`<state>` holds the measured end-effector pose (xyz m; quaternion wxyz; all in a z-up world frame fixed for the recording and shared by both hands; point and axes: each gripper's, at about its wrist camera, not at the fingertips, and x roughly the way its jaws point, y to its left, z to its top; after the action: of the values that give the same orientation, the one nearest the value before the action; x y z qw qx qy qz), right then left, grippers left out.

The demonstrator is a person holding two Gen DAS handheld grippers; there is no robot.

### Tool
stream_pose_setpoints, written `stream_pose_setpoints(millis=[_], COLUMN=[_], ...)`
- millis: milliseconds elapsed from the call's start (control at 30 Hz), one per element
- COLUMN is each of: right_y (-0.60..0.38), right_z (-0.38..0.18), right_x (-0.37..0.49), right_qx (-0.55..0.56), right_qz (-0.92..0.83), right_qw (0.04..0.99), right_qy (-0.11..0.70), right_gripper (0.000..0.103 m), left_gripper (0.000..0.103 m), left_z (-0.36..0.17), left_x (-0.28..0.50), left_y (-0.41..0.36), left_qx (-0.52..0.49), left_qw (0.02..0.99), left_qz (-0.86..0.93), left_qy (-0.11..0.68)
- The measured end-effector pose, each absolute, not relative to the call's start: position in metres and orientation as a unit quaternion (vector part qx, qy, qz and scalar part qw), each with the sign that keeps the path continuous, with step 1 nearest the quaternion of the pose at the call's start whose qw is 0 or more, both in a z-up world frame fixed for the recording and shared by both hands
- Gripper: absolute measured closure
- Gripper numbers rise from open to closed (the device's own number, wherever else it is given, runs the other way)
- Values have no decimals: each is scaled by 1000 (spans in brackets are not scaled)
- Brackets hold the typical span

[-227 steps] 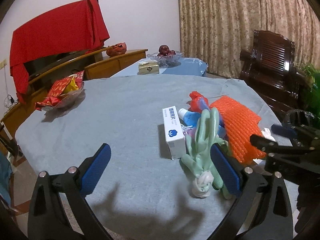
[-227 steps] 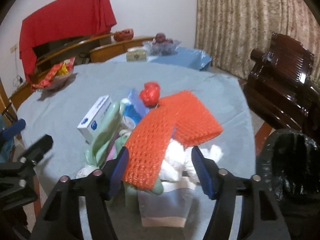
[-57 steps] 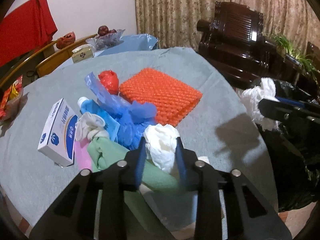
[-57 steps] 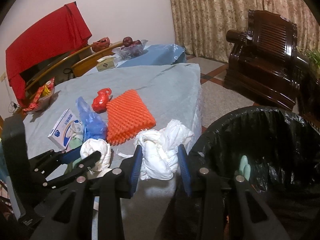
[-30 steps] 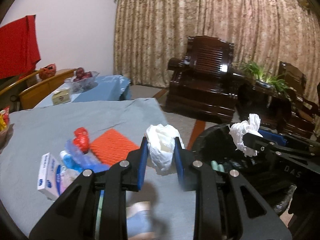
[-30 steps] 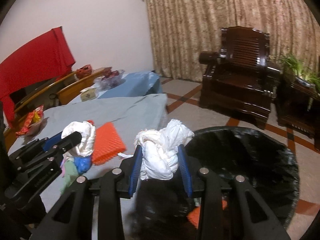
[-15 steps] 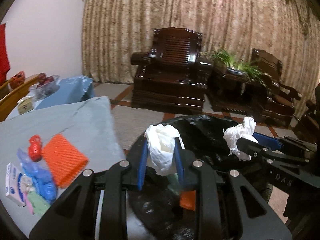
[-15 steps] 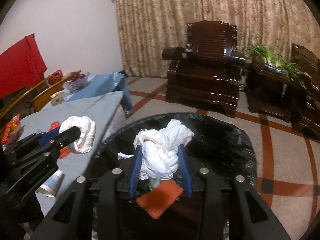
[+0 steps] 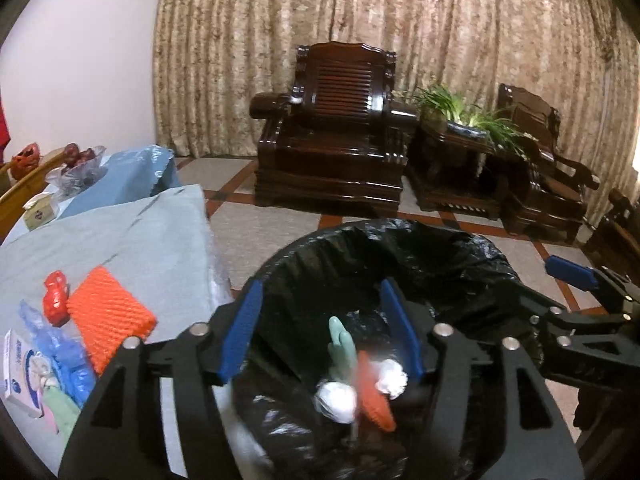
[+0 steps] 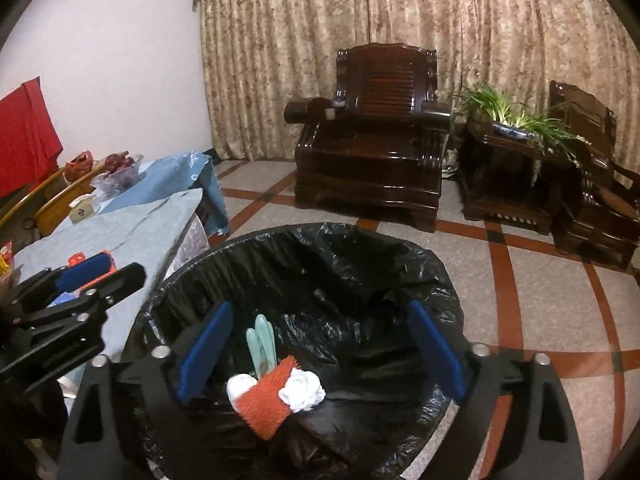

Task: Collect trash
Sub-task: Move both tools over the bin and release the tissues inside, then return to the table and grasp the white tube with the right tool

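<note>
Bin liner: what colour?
Black, glossy and crinkled, on the bin liner. Right wrist view shows it best.

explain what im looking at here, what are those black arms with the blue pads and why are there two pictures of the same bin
No robot here: a person holds a two-finger grabbing tool in each hand, and each tool carries a wide-angle camera looking along its fingers. So one picture is from the left gripper, the other from the right gripper. The blue strips are their gripping pads.

Both hang over a bin lined with a black bag. Their jaws are opening and nothing is between them. Inside the bin lie white paper wads, an orange foam net and a pale green glove.

On the left, the table under a grey cloth carries more trash: another orange net, a red scrap, blue plastic and a small white box.
</note>
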<state>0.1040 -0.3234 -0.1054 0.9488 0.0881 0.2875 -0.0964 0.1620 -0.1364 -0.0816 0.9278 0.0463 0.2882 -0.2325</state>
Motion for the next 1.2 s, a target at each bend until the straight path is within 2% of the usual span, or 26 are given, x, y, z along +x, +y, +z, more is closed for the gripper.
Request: stream_pose_setpoints(millis=[33,67,300,833,1200], right_y=[-321,-320,-294,-155,-88], right_z=[-104,-103,-96,-87,-112], right_x=[104,104,109,121,125], right_qx=[89,88,91,56,30], right_qz=[-95,-93,-67,74,134], right_qw=[950,951,953,959,945], right_qy=[284,283,280,269,297], right_gripper=[6,6,6,6,9], left_gripper=[29,26,17,17,17], left_z=[-80,-78,-66,-59,-71], left_x=[162,161,155,122,103], left_y=[-132,-127,-80,64,126], left_qx=[46,45,39,20,4], left_qw=[930,932,942,962,963], left_qz=[-227,-219,-184,-56,4], left_qy=[287,285,277,266,268])
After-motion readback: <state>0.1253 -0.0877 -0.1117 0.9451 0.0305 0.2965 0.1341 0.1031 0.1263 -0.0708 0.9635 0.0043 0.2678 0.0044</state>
